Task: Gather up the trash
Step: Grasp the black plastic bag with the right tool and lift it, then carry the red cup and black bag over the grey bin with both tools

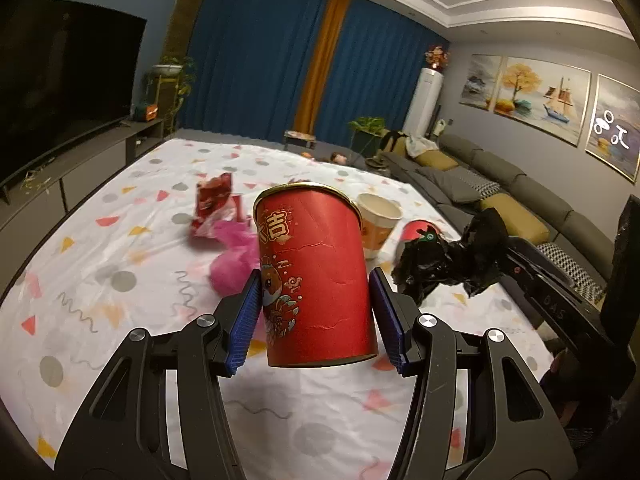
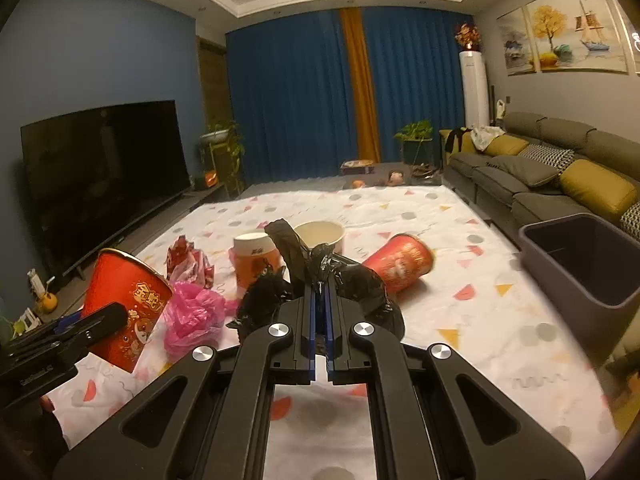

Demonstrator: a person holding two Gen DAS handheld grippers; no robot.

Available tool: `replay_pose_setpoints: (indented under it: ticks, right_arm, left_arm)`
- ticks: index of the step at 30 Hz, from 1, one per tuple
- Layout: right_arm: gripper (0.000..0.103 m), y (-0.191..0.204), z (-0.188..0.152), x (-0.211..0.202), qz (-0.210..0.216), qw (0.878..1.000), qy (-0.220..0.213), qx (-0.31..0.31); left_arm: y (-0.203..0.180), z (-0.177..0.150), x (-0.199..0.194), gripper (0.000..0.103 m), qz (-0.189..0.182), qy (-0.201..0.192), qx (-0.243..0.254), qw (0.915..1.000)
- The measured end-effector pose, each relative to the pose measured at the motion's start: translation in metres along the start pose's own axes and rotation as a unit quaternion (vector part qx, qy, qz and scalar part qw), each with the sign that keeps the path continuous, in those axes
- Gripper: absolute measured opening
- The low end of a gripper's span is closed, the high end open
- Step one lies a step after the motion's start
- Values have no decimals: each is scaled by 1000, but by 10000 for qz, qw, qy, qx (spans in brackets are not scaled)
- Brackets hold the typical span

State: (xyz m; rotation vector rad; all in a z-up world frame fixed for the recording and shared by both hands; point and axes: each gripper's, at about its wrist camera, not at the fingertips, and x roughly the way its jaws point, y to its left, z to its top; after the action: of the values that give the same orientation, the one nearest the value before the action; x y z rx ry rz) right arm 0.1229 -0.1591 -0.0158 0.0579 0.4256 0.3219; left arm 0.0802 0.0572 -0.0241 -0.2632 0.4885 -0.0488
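My left gripper (image 1: 316, 312) is shut on a tall red paper cup (image 1: 316, 280) with gold print, its blue pads pressing both sides; the cup hangs upright above the patterned sheet (image 1: 120, 320). The same cup (image 2: 128, 296) shows at the left of the right wrist view. My right gripper (image 2: 320, 280) is shut on a crumpled black plastic bag (image 2: 356, 284), which bulges on both sides of the closed fingers. In the left wrist view that black bag (image 1: 448, 260) hangs at the right.
On the sheet lie a pink plastic bag (image 2: 192, 312), a red wrapper (image 2: 188, 260), an orange paper cup (image 2: 256, 260), a white tub (image 2: 320, 234) and a red cup on its side (image 2: 400, 264). A grey bin (image 2: 580, 264) stands at the right, by the sofa (image 2: 540, 176).
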Motion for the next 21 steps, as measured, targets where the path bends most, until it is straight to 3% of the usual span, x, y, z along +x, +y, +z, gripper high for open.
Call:
replay_pose_setpoints:
  ticks: [21]
  right_arm:
    - [5, -59, 9, -44, -470, 9976, -419, 282]
  left_arm:
    - [-66, 5, 30, 53, -440, 81, 421, 9981]
